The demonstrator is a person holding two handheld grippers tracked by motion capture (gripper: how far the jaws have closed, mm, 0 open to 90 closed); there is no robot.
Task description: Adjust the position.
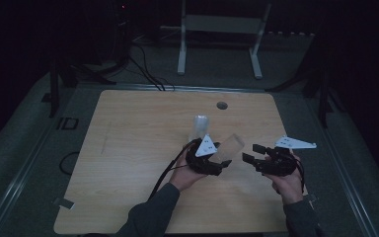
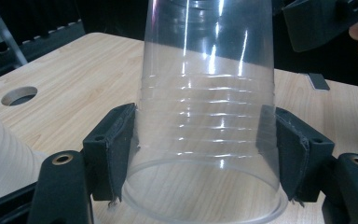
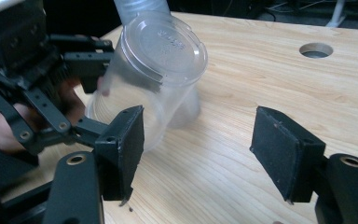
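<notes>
A clear plastic cup [image 1: 229, 145] is held tilted above the wooden table [image 1: 138, 148], base pointing away from the person. My left gripper [image 1: 222, 159] is shut on it; in the left gripper view both black pads [image 2: 114, 149] press the cup's [image 2: 207, 93] ribbed wall just above its rim. My right gripper [image 1: 253, 153] hovers a short way to the right of the cup, its jaws apart. In the right gripper view nothing lies between its pads [image 3: 126, 144], and the cup [image 3: 156, 65] sits ahead and to the left in the left gripper [image 3: 98, 88].
An upturned stack of clear cups [image 1: 201, 127] stands on the table just behind the held cup. A round cable hole [image 1: 221, 105] is near the table's far edge. A white stand [image 1: 222, 29] and cables lie on the floor beyond.
</notes>
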